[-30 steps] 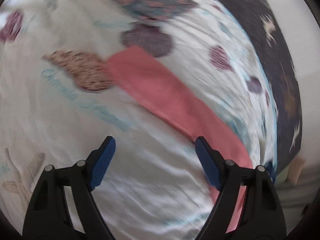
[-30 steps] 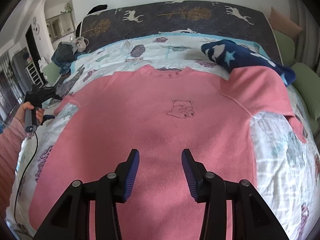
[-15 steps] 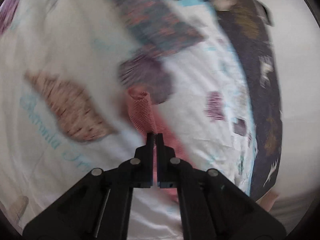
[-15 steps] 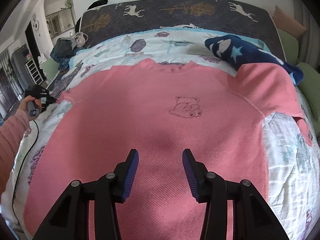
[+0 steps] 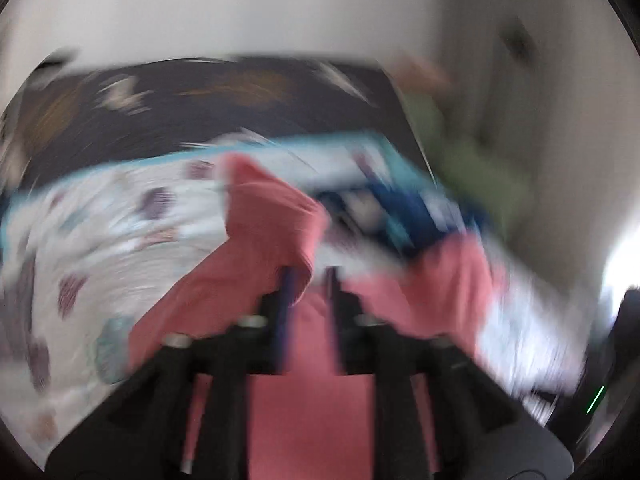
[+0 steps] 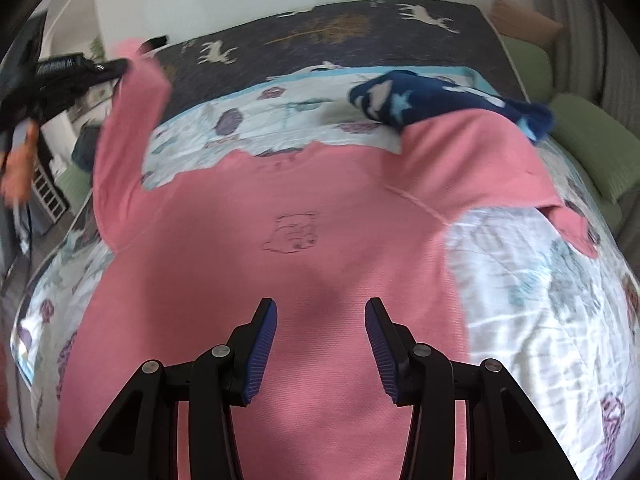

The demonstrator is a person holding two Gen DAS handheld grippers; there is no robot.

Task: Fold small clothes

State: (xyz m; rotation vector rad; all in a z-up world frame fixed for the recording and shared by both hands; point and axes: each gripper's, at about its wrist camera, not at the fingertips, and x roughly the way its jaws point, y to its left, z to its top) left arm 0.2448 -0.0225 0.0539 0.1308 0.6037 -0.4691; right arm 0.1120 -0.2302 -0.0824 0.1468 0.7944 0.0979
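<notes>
A pink sweater [image 6: 320,184] with a small bear outline lies flat, front up, on the patterned bed cover [image 6: 540,320]. Its left sleeve [image 6: 128,128] stands lifted off the bed, its cuff at my left gripper [image 6: 116,67] at the upper left. In the blurred left wrist view that sleeve [image 5: 272,216] drapes over one finger of my left gripper [image 5: 310,276]. The jaws are opening and stand visibly apart, with pink cloth behind the gap. My right gripper [image 6: 321,308] hovers open over the sweater's lower body, nothing between its fingers.
A navy star-print garment [image 6: 452,100] lies on the sweater's right shoulder. Green cushions [image 6: 592,148] line the bed's right side, and a dark deer-print blanket [image 6: 360,32] covers the head end. A hand [image 6: 20,164] grips the left tool's handle at the left edge.
My left gripper shut on the sleeve's cuff on the bed, then swung it up and toward the sweater's middle, and its jaws now stand apart. My right gripper moved slightly over the sweater, still open.
</notes>
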